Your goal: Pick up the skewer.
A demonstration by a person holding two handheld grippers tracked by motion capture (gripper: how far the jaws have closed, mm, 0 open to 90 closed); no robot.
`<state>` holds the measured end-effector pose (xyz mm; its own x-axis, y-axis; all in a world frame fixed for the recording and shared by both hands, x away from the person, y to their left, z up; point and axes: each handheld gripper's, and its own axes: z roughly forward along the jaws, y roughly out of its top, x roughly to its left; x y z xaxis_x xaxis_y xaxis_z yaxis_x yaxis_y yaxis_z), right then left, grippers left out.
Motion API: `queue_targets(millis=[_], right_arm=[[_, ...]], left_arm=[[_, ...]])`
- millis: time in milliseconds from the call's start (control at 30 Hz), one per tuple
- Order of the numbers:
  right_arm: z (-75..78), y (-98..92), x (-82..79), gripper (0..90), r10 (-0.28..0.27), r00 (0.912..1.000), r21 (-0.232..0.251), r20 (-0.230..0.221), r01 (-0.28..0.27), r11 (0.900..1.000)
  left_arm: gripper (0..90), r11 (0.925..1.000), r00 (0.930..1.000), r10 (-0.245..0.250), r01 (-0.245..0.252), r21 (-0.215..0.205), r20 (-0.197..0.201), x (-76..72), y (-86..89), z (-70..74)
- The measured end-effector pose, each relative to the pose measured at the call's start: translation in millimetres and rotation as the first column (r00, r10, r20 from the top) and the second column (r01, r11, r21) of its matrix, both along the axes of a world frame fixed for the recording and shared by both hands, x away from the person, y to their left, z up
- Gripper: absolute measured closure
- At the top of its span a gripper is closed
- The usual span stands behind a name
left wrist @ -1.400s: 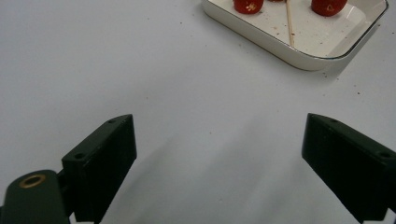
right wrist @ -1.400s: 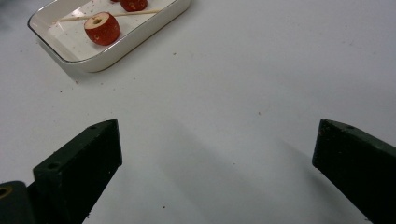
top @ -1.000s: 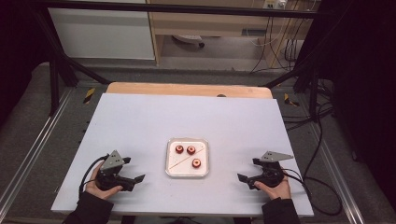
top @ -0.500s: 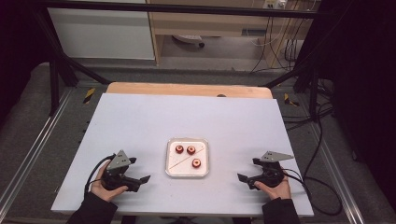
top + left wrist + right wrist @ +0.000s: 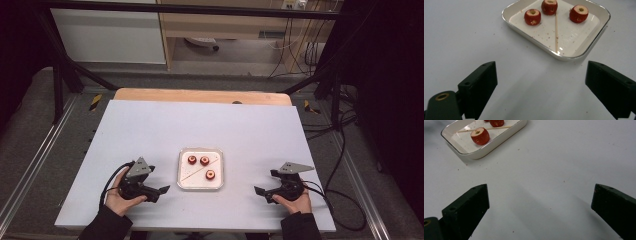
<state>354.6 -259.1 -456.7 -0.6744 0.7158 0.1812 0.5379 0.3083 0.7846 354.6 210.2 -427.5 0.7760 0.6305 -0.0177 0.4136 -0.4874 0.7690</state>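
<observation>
Left hand-held gripper (image 5: 159, 191) is sitting nearer the tray (image 5: 182, 186), jaws released; skewer (image 5: 556, 31) is lying lengthwise straight ahead. Right hand-held gripper (image 5: 264, 191) is idling released near the surface's front edge.

A white table (image 5: 200, 125) with a wooden far edge (image 5: 200, 96); black cables (image 5: 345, 145) trail right.
</observation>
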Motion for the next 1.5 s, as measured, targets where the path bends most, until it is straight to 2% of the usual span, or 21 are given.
queue_targets(millis=[333,533,633,800,1033,1100,1167,1267,1500], right_arm=[[-0.4,0.4,-0.1,2.0,0.001,1.0,-0.007,-0.005,-0.001,1.0],[-0.4,0.4,0.0,2.1,0.001,1.0,-0.007,-0.006,-0.001,1.0],[-0.9,0.6,0.3,2.1,0.005,1.0,-0.011,-0.007,-0.005,1.0],[-1.0,0.5,0.3,2.2,0.006,0.9999,-0.012,-0.008,-0.006,1.0],[-0.9,0.3,0.3,2.4,0.008,1.0,-0.015,-0.006,-0.008,1.0],[-1.0,0.4,0.2,2.4,0.007,0.9999,-0.014,-0.008,-0.007,1.0],[-1.1,0.5,0.3,2.5,0.008,0.9999,-0.014,-0.007,-0.008,1.0],[-1.3,0.7,0.2,2.5,0.008,0.9999,-0.013,-0.01,-0.008,1.0],[-1.2,0.5,0.3,2.5,0.009,0.9999,-0.015,-0.008,-0.01,1.0]], left_arm=[[11.0,0.9985,0.9998,-0.018,0.019,0.051,-0.01,14.7,-27.7,10.0],[16.1,0.9982,0.9991,-0.023,0.025,0.054,-0.036,24.1,-45.7,11.2],[18.9,0.9962,0.999,-0.023,0.026,0.084,-0.038,29.6,-57.1,9.9],[27.0,0.9934,0.9978,-0.034,0.04,0.107,-0.057,38.3,-73.8,6.3],[39.1,0.9878,0.9971,-0.035,0.045,0.149,-0.068,43.5,-88.5,-0.7],[44.1,0.9889,0.9954,-0.043,0.055,0.138,-0.085,44.3,-90.2,-3.2],[49.0,0.9877,0.9951,-0.047,0.059,0.145,-0.087,44.7,-91.7,-5.0],[60.0,0.9895,0.9945,-0.051,0.063,0.13,-0.091,45.1,-92.4,-6.2],[73.1,0.9878,0.995,-0.048,0.06,0.144,-0.087,43.7,-95.4,-11.8]])
